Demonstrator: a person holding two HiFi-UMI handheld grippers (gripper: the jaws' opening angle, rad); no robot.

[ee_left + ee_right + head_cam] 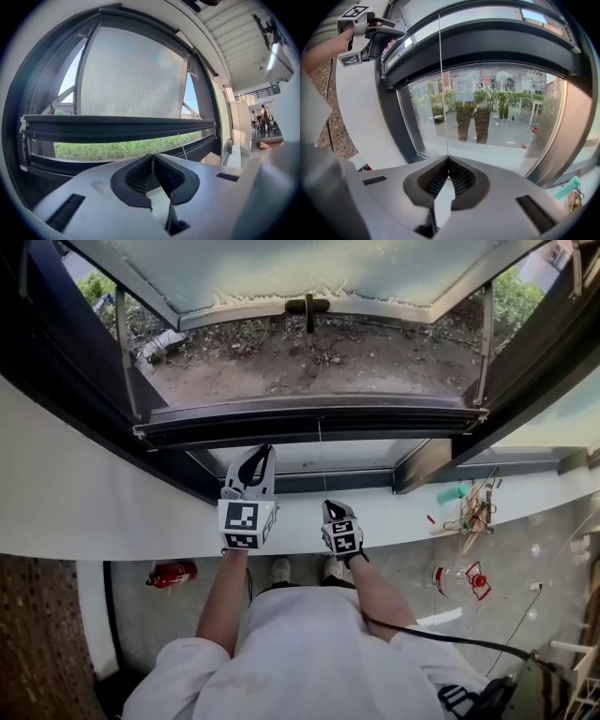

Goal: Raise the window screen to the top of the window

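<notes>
The window screen's dark bottom bar (309, 418) runs across the open window, with grey mesh (131, 75) above the bar (117, 127) in the left gripper view. A thin pull cord (442, 84) hangs from the bar straight into my right gripper (448, 160), which is shut on it. From the head view this right gripper (334, 509) sits over the white sill, with the cord (321, 456) rising from it. My left gripper (262, 452) is shut and empty, its tips just below the bar. Its closed jaws (153, 157) point level at the bar.
The white sill (112, 512) spans the front. On its right lie a teal object (453, 492) and a tangle of small tools (478, 512). On the floor below sit a red fire extinguisher (172, 573) and a clear jug with red parts (464, 579). The outer sash's handle (307, 306) hangs beyond.
</notes>
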